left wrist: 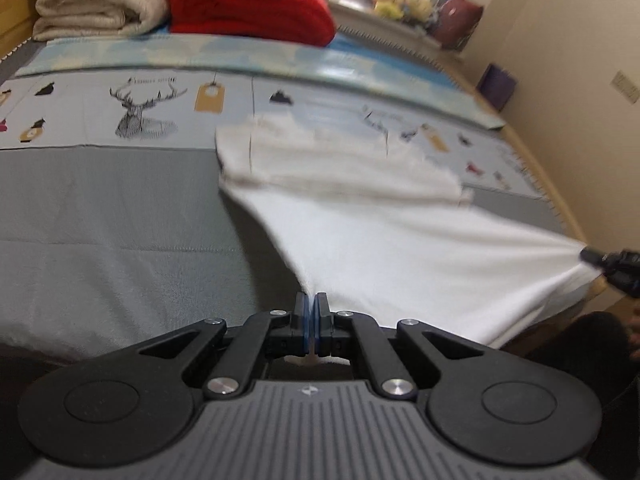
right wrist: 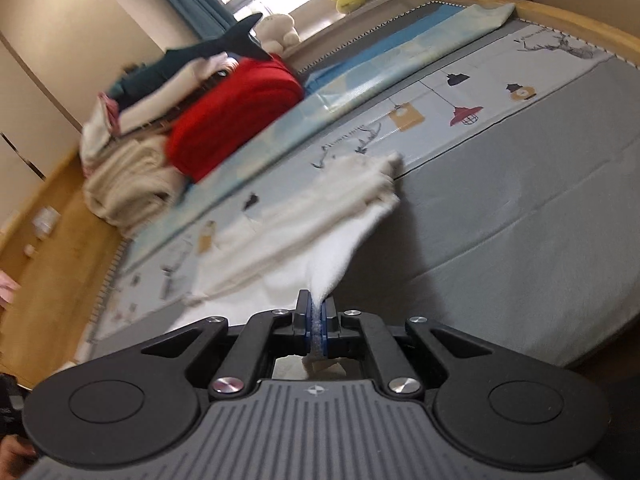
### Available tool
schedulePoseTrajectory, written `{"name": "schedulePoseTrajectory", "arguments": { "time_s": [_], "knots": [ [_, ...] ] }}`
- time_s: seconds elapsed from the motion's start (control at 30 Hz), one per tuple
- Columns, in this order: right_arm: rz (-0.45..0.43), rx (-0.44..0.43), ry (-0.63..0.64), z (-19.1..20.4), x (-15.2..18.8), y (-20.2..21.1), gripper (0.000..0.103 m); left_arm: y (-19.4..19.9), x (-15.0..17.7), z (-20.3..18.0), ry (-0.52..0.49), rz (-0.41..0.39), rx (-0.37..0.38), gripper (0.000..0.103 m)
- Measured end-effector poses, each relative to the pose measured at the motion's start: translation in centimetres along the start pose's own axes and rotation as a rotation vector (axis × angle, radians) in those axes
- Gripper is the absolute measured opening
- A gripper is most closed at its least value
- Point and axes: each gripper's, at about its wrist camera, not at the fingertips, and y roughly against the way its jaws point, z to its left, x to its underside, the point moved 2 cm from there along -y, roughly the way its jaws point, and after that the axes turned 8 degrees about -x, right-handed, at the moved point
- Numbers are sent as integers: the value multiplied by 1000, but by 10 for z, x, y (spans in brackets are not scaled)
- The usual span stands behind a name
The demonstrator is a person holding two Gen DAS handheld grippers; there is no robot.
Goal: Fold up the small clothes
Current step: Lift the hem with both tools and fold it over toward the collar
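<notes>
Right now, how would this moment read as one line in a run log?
left gripper: shut on white cloth | right gripper: shut on same cloth | cloth: near edge lifted, far end on bed

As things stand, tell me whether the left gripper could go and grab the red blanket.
Probably not yet. The left gripper is shut on a corner of the white cloth, and the red blanket lies far across the bed; it would have to let go first.

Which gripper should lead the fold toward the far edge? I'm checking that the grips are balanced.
Neither alone, probably: the left gripper and the right gripper each pinch a near corner of the white cloth, its far edge bunched on the bed. Move both together.
</notes>
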Motion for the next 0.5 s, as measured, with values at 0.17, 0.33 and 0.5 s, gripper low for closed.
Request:
{"name": "schedulePoseTrajectory", "arguments": {
  "time_s": [0.17, 0.33, 0.5],
  "knots": [
    [13, -11, -87, 2, 7, 35, 4, 35, -10, 11, 37, -28, 53, 2],
    [3, 22, -65, 0, -13, 25, 4, -2, -39, 21, 4, -10, 16, 2],
    [70, 73, -28, -8, -55, -41, 4, -62, -95, 35, 1, 14, 1, 2]
  ]
}}
